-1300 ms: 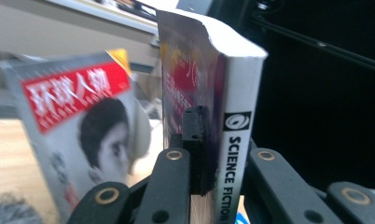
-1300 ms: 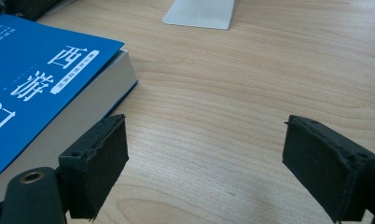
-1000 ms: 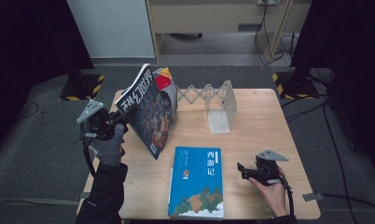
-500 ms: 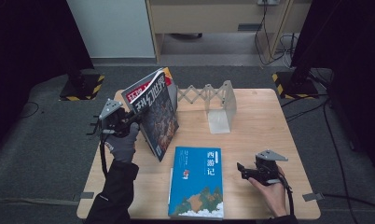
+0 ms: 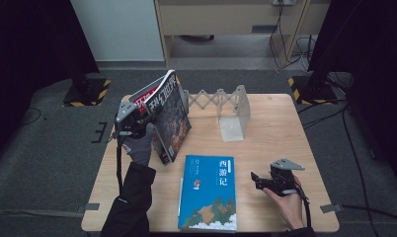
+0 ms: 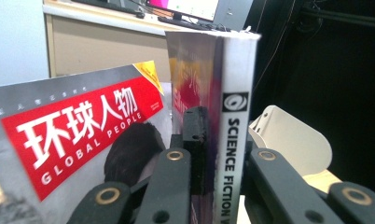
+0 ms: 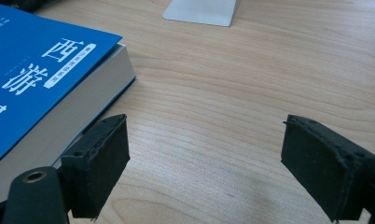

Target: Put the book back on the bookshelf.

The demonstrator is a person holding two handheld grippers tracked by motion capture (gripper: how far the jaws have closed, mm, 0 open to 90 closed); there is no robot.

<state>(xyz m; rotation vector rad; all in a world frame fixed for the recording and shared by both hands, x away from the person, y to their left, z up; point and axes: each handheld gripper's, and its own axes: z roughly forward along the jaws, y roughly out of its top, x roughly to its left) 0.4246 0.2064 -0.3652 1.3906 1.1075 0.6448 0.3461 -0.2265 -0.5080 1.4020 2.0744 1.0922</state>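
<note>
- Our left claw [image 5: 146,120] is pinching the science fiction magazine [image 5: 171,123] by its spine edge, one jaw on each side.
- The magazine is thin and glossy, with a dark illustrated cover and large white characters near its top; its white spine [image 6: 232,140] reads SCIENCE FICTION in black letters under a small logo.
- It stands nearly upright ahead of the claw, leaning slightly, its lower edge at the table [image 5: 280,123].
- Just beside it, on the claw's left, leans a second magazine [image 6: 78,135] with a red GLOBAL PEOPLE banner.
- Beyond the claw's right jaw stands a white bookend [image 6: 293,140].
- Our right claw [image 5: 259,179] is spread wide over bare wood, a blue book [image 7: 41,70] just to its left.
</note>
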